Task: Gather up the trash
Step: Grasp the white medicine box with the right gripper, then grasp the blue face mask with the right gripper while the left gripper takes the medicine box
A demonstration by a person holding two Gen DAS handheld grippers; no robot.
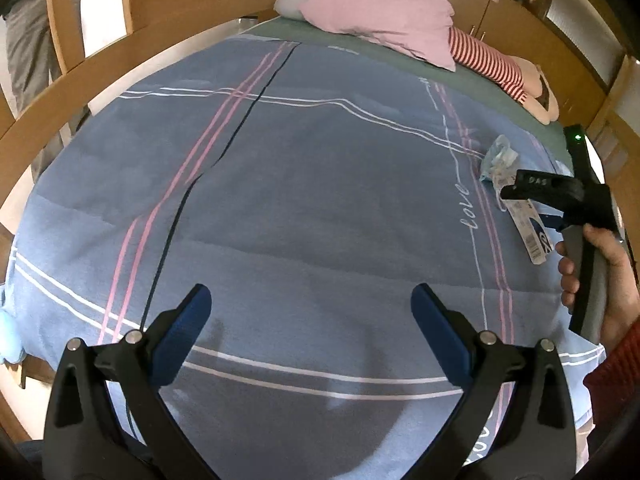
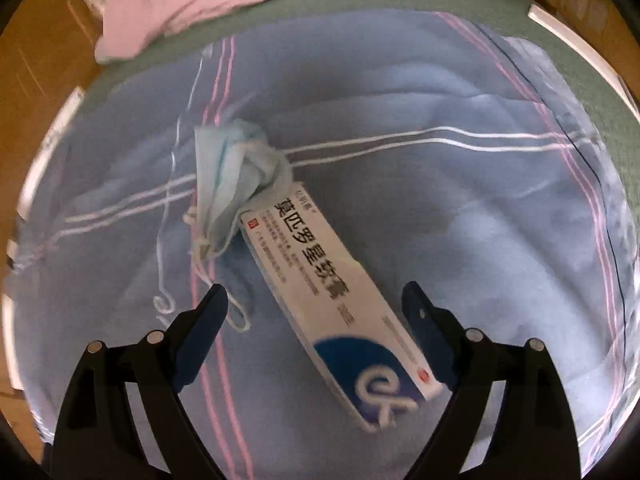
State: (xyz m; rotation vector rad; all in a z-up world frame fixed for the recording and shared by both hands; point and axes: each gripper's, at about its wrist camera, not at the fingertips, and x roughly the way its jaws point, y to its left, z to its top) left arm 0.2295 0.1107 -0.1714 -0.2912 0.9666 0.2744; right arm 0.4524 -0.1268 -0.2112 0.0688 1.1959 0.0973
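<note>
A white and blue medicine box [image 2: 332, 292] lies on the blue striped bedspread [image 2: 440, 208], with a crumpled blue face mask [image 2: 232, 176] against its far end. My right gripper [image 2: 316, 300] is open, its fingers either side of the box's near half, just above it. In the left wrist view the box [image 1: 530, 236] and mask [image 1: 498, 156] lie at the right, under my right gripper [image 1: 536, 190]. My left gripper [image 1: 310, 300] is open and empty over the middle of the bedspread [image 1: 280, 200].
A pink pillow [image 1: 380, 20] and a doll in red stripes [image 1: 496, 64] lie at the head of the bed on a green sheet [image 1: 460, 80]. A wooden bed rail [image 1: 120, 64] runs along the left. A person [image 1: 28, 40] stands beyond it.
</note>
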